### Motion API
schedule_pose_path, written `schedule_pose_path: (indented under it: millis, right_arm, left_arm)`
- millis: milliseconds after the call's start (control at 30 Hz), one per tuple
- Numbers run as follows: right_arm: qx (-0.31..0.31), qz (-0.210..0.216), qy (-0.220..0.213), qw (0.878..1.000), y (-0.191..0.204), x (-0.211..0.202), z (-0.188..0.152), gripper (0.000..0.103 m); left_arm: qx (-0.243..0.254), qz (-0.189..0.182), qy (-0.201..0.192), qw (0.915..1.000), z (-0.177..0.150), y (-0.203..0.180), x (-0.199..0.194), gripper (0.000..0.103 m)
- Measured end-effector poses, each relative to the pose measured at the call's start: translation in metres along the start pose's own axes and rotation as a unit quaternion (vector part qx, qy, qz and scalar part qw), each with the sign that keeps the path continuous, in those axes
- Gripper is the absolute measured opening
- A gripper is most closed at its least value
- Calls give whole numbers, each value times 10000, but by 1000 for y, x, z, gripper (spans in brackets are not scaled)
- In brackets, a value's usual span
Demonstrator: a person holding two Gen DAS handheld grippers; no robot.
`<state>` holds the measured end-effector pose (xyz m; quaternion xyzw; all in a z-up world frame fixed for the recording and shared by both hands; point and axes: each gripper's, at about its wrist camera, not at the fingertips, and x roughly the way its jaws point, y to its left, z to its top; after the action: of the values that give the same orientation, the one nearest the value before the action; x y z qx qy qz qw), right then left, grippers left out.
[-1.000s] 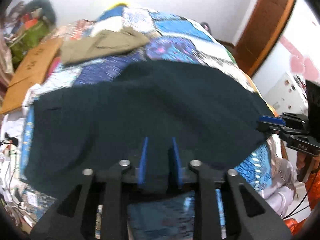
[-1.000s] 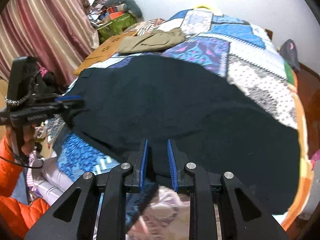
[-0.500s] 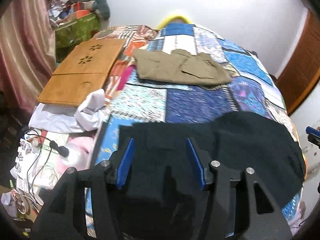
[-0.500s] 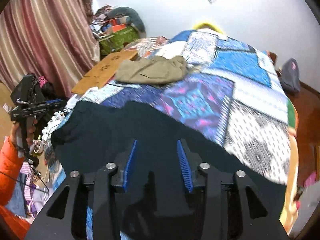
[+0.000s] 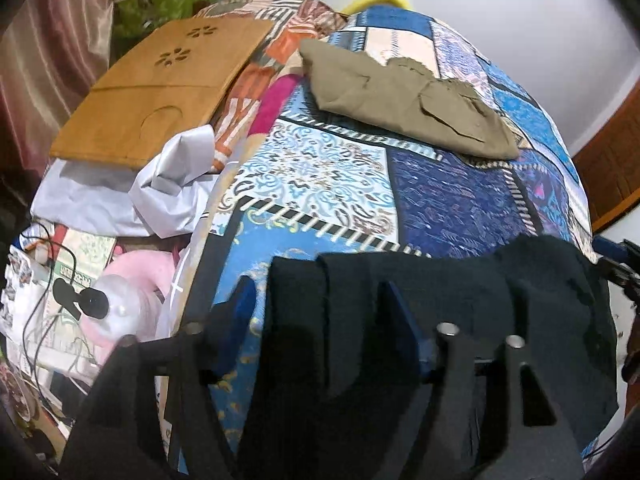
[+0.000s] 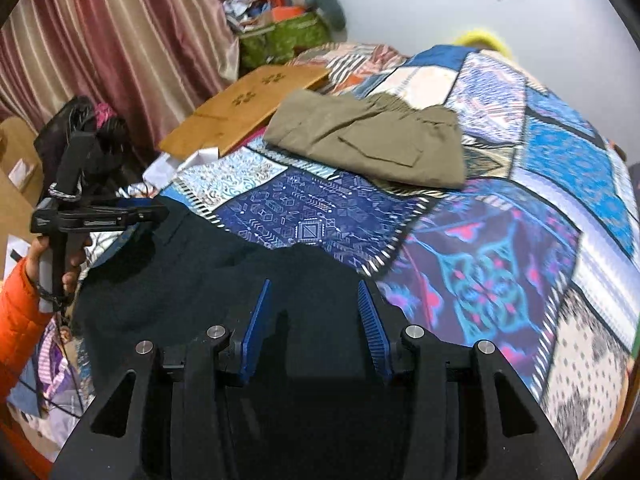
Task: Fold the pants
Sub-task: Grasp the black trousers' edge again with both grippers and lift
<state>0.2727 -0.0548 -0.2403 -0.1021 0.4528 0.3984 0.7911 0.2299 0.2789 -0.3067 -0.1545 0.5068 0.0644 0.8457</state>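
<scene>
The black pants lie folded over on the patchwork quilt, near the bed's front edge. My left gripper hangs just above their left end. Its jaws are opening, and the cloth lies loose between the blue pads without being pressed. My right gripper stands open over the right part of the pants, its pads clear of the cloth. In the right wrist view the left gripper shows at the left, held by a hand in an orange sleeve.
Folded khaki pants lie farther back on the quilt. A wooden board leans at the bed's left side above white cloth, cables and clutter on the floor. A striped curtain hangs at the left.
Both grippers were shut on the pants' near edge and carried it over toward the far side. Both have since opened and let go, and the pants now lie in a narrower band.
</scene>
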Motion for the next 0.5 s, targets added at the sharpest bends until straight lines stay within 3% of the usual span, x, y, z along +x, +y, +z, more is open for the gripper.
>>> schedule_pose_path:
  millis: [200,333,433,500]
  right_arm:
    - [-3,167,403,9990,-5,49,18,42]
    - [-42,262,818,9963,-5,70,17,42]
    - [-148,303,915,9952,-3,70,15,44]
    - [-278,266,911,9951,-2,68,14,29]
  left_arm:
    - [8,-262,49,9996,6,2,10,66]
    - [68,-543,52,9985,7,-3,12,40]
    - [30,-529,8,9986,8,-4,13,36]
    - [-85,-554,-14,9984,9,-2,12,32]
